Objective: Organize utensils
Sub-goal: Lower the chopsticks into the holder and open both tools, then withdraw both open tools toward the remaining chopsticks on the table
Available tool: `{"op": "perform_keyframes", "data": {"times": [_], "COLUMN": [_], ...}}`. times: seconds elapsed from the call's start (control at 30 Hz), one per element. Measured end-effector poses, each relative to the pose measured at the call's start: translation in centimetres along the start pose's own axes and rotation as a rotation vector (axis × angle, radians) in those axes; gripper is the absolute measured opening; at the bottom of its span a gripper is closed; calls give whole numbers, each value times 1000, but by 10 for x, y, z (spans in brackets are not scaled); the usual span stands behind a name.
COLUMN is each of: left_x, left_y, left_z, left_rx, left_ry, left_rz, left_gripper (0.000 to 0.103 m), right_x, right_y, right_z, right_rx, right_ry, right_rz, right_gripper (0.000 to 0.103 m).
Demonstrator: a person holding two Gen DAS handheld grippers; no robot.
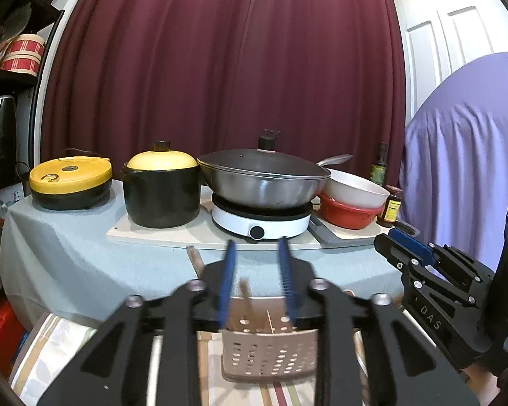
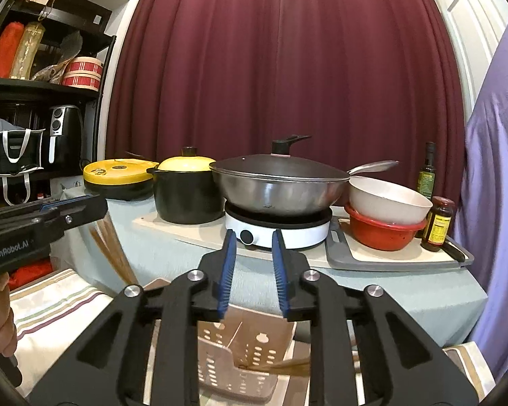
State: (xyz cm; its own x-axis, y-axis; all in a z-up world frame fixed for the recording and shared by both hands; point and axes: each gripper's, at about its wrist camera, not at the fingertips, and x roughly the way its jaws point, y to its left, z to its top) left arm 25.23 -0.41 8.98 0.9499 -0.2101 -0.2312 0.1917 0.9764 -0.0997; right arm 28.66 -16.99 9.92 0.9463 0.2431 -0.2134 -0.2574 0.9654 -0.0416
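A beige perforated utensil holder [image 1: 269,355] [image 2: 240,372] stands on a striped cloth just below both grippers. My left gripper [image 1: 257,241] hangs above it, open; a blurred brown chopstick [image 1: 244,291] shows loose between its blue pads, reaching down into the holder. Another brown stick [image 1: 194,260] juts up left of that gripper. My right gripper [image 2: 254,234] is open with nothing between its pads. A blurred chopstick [image 2: 288,367] lies slanted in the holder under it. In the right wrist view the left gripper [image 2: 84,203] has brown chopsticks [image 2: 111,253] hanging beneath it. The right gripper [image 1: 399,240] appears at the right of the left wrist view.
Behind stands a table in grey-blue cloth [image 1: 67,237] with a yellow-lidded cooker [image 1: 71,182], black pot [image 1: 161,196], lidded wok [image 1: 264,182] on an induction hob, stacked bowls [image 1: 352,203] and sauce bottles [image 2: 438,223]. Shelves [image 2: 44,84] left, purple drape [image 1: 464,155] right.
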Motion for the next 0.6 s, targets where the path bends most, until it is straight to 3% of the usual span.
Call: {"op": "perform_keyframes", "data": {"times": [0.07, 0.33, 0.6], "left_x": [-5, -40, -79], "left_y": [-1, -4, -7], "left_z": [0, -11, -52], "left_rx": [3, 14, -2], "left_ry": [-6, -5, 60], "left_rz": [3, 28, 66], "left_gripper": [38, 38, 38], "right_x": [-8, -63, -119], "right_y": [1, 5, 15], "right_z": [0, -5, -44], "right_rx": [-4, 1, 30], "right_ry": [0, 0, 64], "right_rz": [-4, -14, -12], "right_gripper": [23, 24, 24]}}
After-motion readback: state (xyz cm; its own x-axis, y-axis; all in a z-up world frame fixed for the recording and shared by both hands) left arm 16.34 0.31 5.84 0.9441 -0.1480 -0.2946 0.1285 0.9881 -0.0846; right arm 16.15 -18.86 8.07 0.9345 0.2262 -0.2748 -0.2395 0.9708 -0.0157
